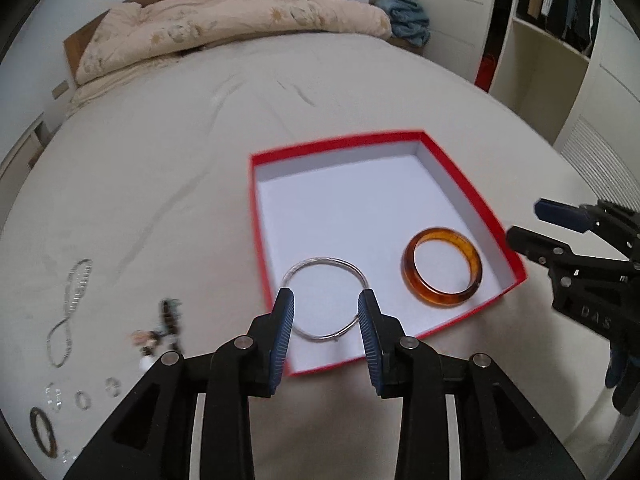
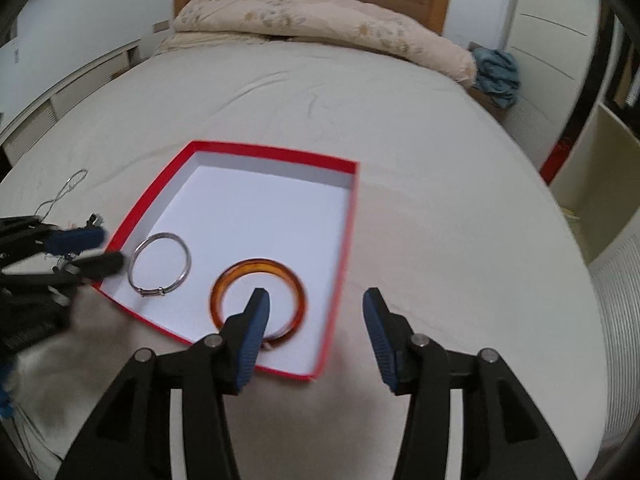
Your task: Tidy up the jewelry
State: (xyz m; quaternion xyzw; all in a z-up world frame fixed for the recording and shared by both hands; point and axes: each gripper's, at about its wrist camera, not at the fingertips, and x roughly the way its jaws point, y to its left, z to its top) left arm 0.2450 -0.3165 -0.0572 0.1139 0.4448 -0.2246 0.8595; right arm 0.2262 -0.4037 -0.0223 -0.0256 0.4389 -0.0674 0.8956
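Lower centre of left view: my left gripper (image 1: 325, 312) jaws wide, nothing held, silver bangle (image 1: 324, 300) + amber bangle (image 1: 442, 267) flat in red box (image 1: 360, 138). R gripper (image 2: 316, 320) also spread, empty. Loose pieces lower left: chain (image 1: 70, 312), rings (image 1: 82, 399) — I reckon next.

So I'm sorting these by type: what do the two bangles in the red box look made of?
The thin bangle looks like polished silver-toned metal: grey sheen, wire-slim, small clasp. The thick bangle looks like glossy amber resin or stone: translucent, mottled orange-brown. Which one, I cannot tell.
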